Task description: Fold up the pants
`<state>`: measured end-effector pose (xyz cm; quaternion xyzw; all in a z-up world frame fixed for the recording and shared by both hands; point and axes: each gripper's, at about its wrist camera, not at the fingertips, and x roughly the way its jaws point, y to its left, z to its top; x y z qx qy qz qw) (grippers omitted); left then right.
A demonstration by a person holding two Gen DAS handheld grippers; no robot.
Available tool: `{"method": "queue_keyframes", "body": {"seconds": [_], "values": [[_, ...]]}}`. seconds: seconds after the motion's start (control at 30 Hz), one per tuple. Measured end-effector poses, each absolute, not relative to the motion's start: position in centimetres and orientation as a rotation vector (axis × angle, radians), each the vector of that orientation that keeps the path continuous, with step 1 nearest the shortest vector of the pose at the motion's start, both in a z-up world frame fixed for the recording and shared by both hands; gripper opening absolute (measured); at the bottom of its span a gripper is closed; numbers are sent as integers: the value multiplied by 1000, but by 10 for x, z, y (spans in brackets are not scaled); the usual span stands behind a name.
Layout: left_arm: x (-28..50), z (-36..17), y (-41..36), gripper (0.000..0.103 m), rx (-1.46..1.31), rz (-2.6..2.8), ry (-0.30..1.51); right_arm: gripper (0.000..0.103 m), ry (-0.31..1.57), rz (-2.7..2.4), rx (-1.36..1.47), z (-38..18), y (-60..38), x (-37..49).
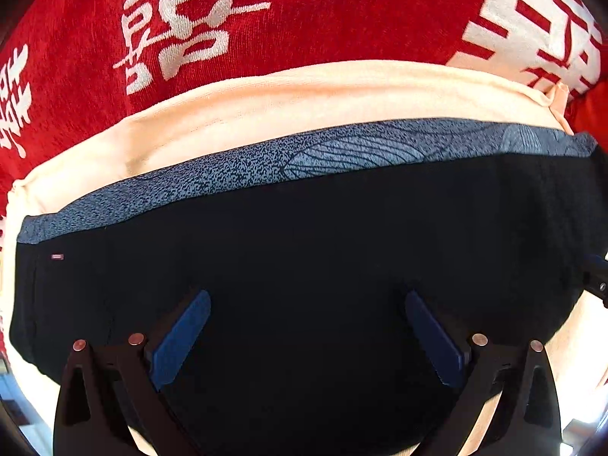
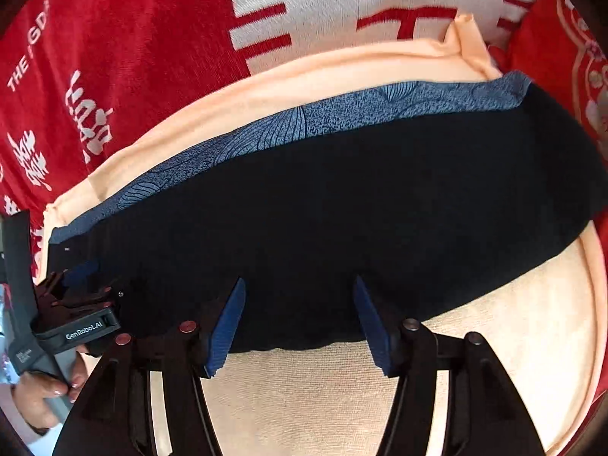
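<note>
Both tongs (image 1: 307, 336) (image 2: 298, 321) spread wide, holding nothing, black pants (image 1: 304, 250) lying crosswise, patterned band farthest

Home: red blanket (image 1: 285, 30), peach towel (image 2: 304, 399)

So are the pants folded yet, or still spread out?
Folded, it seems: the black pants lie as one compact band with the patterned waistband along the far edge, on the peach cloth. Layer count: cannot tell.

A red plush blanket with white woven characters (image 1: 288, 30) is spreading out ahead of both grippers, and a peach-coloured terry towel (image 2: 304, 402) is lying over it, brightly lit.
</note>
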<state>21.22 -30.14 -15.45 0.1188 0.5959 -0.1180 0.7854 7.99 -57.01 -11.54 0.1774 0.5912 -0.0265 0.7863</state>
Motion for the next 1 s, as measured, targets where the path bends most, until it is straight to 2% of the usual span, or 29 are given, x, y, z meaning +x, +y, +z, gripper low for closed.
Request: {"method": "queue_keyframes", "body": {"seconds": [0.27, 0.57, 0.6, 0.63, 0.67, 0.7, 0.87, 0.93, 1.0], "values": [[183, -120, -330, 103, 261, -323, 1300, 63, 1248, -106, 670, -99, -610, 45], [175, -141, -369, 103, 276, -323, 1324, 63, 1089, -469, 781, -89, -709, 13], [175, -142, -368, 103, 264, -319, 1330, 61, 1078, -491, 800, -94, -722, 15], [175, -142, -367, 103, 257, -317, 1332, 54, 1078, -498, 812, -100, -730, 21], [174, -142, -367, 103, 256, -316, 1328, 23, 1092, -488, 827, -106, -738, 29], [172, -141, -368, 103, 266, -314, 1322, 7, 1109, -491, 827, -110, -743, 33], [164, -138, -375, 103, 321, -298, 1285, 7, 1078, -441, 606, -90, -736, 53], [163, -137, -375, 103, 308, -291, 1287, 8, 1153, -459, 629, -109, -737, 54], [163, -138, -375, 103, 301, -289, 1298, 14, 1138, -456, 747, -117, -749, 36]]}}
